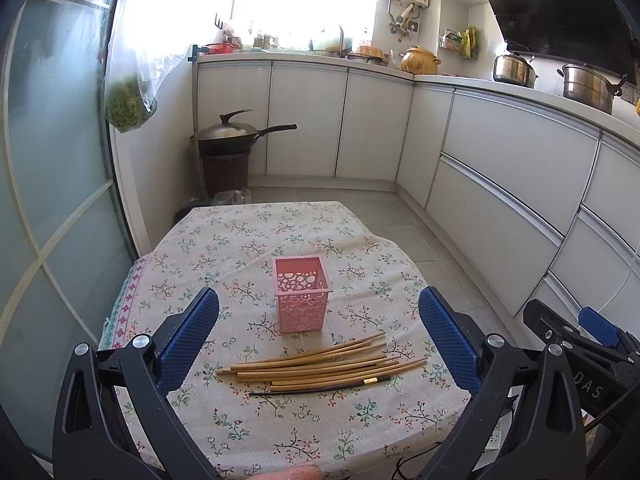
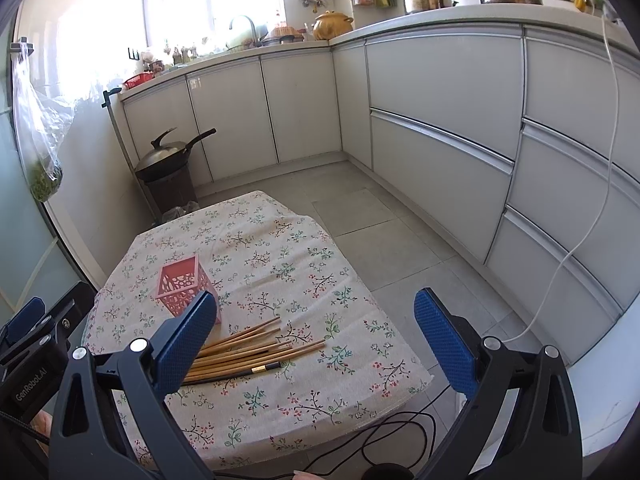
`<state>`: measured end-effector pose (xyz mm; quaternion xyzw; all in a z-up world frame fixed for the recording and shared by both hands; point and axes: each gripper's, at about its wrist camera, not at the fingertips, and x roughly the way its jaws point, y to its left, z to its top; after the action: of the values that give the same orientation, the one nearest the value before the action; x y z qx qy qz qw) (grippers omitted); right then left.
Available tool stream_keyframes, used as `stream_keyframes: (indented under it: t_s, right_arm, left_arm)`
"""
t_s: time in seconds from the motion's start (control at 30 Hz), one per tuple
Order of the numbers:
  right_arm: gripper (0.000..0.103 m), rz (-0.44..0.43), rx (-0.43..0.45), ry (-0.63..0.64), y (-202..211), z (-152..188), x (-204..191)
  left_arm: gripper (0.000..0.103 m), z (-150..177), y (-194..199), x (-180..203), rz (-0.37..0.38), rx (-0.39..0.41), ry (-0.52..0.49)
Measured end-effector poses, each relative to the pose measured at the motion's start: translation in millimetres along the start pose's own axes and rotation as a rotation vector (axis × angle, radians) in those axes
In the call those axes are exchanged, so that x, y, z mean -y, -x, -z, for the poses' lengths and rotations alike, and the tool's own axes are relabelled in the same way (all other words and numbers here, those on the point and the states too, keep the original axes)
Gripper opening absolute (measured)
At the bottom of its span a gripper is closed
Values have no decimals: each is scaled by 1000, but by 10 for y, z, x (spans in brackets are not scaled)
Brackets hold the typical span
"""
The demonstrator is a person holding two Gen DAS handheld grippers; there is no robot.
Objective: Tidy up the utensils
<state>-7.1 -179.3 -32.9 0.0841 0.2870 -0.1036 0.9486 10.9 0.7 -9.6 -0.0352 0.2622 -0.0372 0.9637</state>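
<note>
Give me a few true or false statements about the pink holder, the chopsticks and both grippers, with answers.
1. The pink perforated plastic holder stands upright and empty. True.
2. The bamboo chopsticks are already inside the holder. False: they lie on the floral tablecloth.
3. One black chopstick with a gold band lies beside the pile. True.
4. The left gripper grips a chopstick. False: it is open, holding nothing.
5. The right gripper is open. True.
</note>
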Motion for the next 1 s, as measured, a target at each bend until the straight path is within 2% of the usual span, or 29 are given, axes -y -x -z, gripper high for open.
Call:
stream_keyframes:
  t_s: [1.0]
  right_arm:
    - [96, 2, -18, -1, -35, 19, 4]
  left_arm:
    - [96, 22, -39, -37, -4, -7, -5]
